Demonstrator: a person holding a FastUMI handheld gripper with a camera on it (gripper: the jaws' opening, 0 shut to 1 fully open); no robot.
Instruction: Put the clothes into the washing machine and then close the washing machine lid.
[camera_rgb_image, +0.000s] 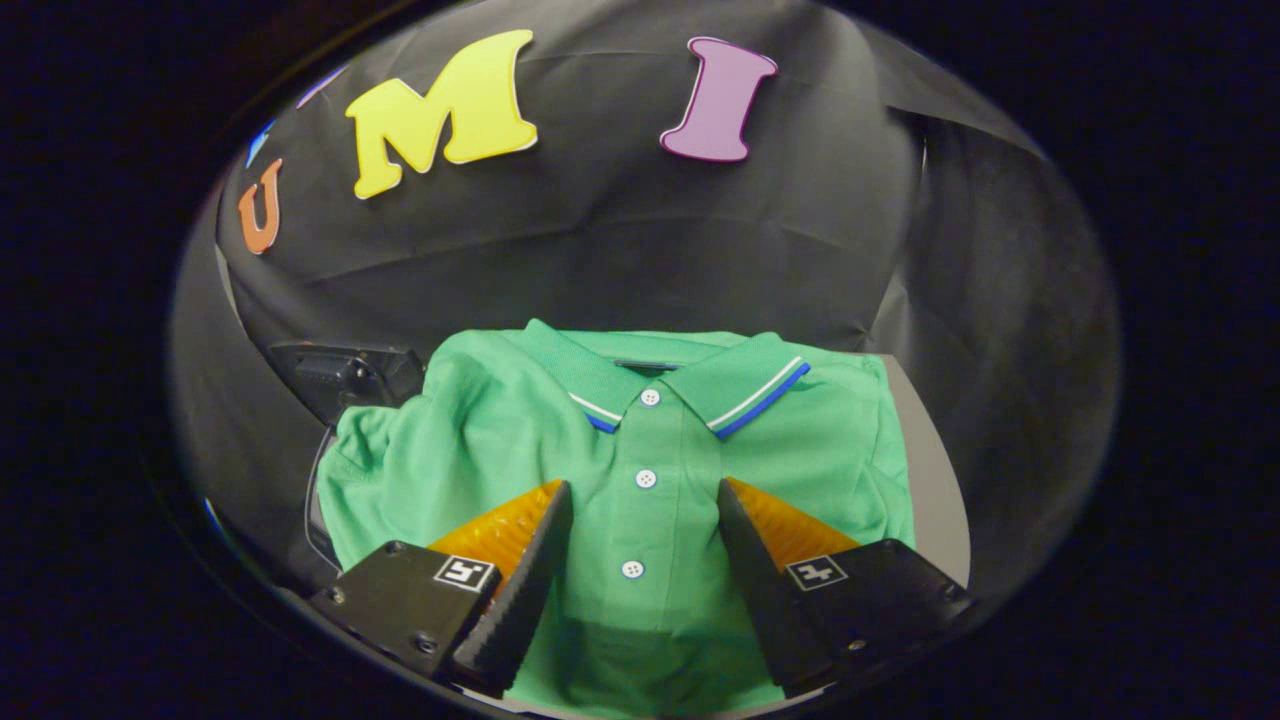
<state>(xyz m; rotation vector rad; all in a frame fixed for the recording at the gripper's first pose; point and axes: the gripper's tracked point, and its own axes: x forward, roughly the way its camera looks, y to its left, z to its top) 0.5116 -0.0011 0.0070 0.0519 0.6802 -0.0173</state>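
A green polo shirt (640, 450) with a white-and-blue striped collar and white buttons lies folded, spread out just under and ahead of my gripper (645, 490). The gripper is open, its two fingers apart on either side of the button placket, hovering over the shirt's chest. Whether the fingertips (555, 500) touch the cloth I cannot tell. To the left of the shirt a dark hinged part (345, 375) of the washing machine shows, and its dark rim (320, 510) peeks out under the shirt's left sleeve. The shirt hides most of the machine.
A grey surface (925, 470) shows to the right of the shirt. The booth's black cloth wall (640, 230) stands close behind the shirt and wraps round both sides.
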